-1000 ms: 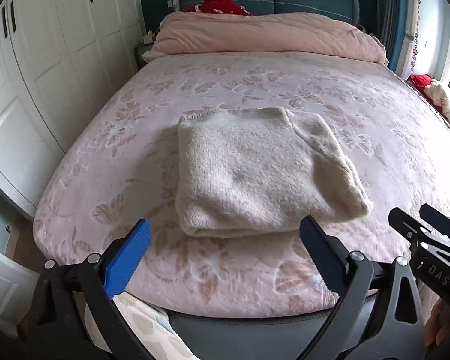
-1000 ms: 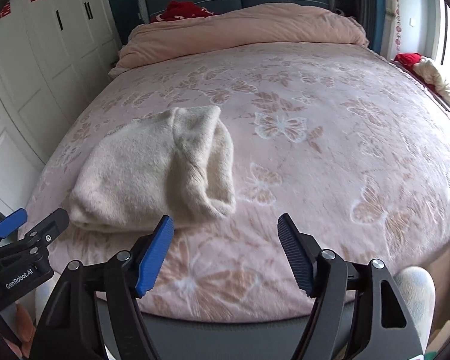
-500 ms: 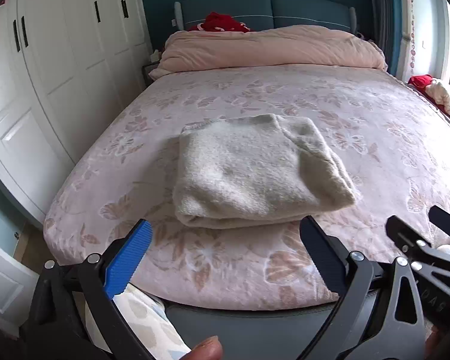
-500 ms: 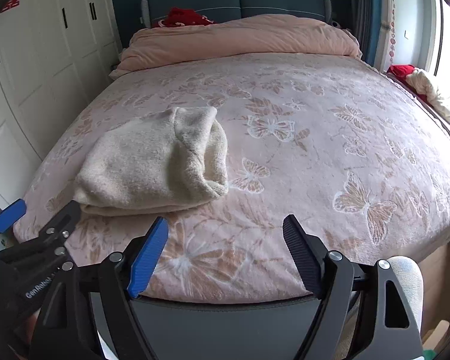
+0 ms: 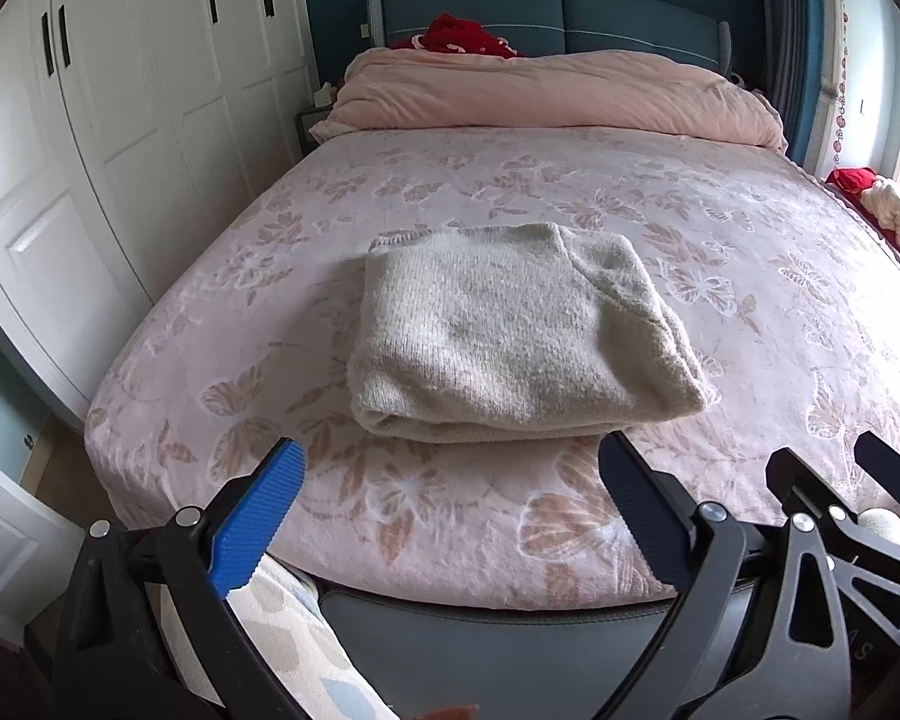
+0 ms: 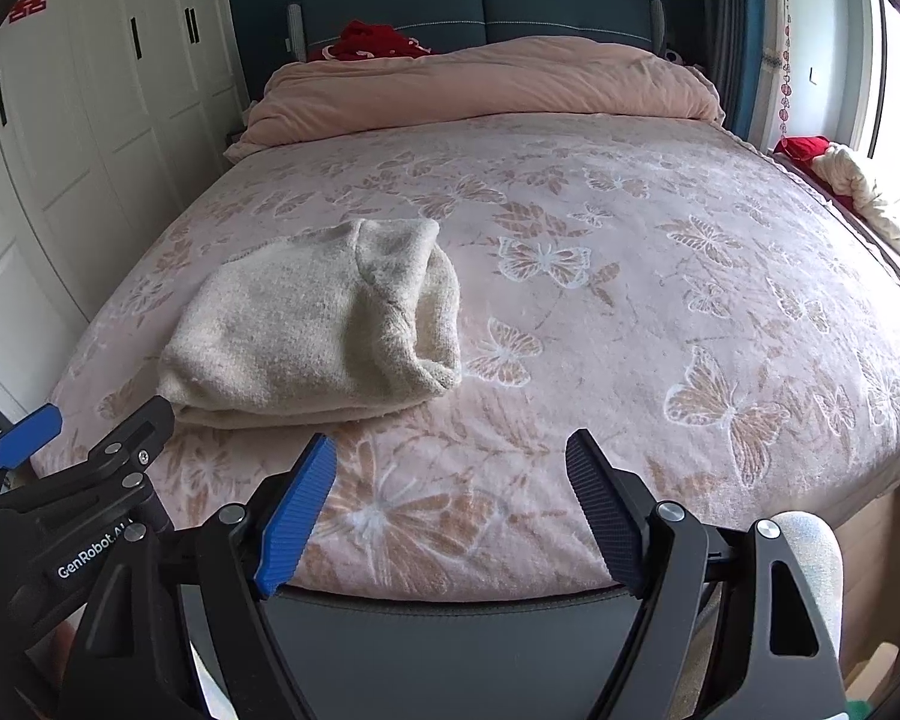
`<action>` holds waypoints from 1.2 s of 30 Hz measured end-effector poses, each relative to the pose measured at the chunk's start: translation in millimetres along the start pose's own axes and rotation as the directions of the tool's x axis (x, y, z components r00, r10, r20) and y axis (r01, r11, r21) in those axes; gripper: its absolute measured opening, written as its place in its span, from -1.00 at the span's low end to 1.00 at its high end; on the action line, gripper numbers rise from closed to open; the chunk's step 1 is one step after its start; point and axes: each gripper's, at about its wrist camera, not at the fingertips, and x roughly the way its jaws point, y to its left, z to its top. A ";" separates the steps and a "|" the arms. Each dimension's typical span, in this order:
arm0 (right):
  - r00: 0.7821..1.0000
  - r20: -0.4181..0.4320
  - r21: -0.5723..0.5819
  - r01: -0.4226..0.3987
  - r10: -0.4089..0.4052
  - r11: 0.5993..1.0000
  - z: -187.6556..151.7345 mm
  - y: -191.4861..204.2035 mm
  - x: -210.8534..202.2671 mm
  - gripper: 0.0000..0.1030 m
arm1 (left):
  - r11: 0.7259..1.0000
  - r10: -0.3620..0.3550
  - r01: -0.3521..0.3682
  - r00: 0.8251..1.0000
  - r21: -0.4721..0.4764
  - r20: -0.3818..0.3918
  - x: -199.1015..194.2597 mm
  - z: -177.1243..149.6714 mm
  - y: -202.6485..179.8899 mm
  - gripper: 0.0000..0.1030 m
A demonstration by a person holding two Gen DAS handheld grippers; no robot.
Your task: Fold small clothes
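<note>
The bed (image 5: 750, 312) fills both views, its butterfly cover bare but for the folded sweater (image 5: 510, 336) near the foot edge. Only the right view shows the sweater's rolled open end. White wardrobes (image 5: 120, 120) flank the bed. Left gripper (image 5: 450, 516) and right gripper (image 6: 450, 507) hang apart, empty, short of the sweater.

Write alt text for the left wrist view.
A folded cream sweater lies on a pink butterfly-print bedspread, with the open, empty left hand-held gripper in front of it. A pink duvet is bunched by the headboard, white wardrobes at left.
</note>
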 end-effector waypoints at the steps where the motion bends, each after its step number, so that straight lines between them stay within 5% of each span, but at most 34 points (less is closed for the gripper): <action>1: 1.000 0.000 0.000 0.000 0.000 1.000 -0.2 0.4 -0.2 0.49 | 1.000 0.001 -0.001 1.000 0.001 0.000 -0.1 -0.3 0.1 0.87; 36: 1.000 -0.010 -0.004 0.010 -0.010 1.000 -4.5 3.9 -0.7 0.49 | 0.999 0.028 -0.028 1.000 0.024 -0.007 0.8 -6.6 1.8 0.86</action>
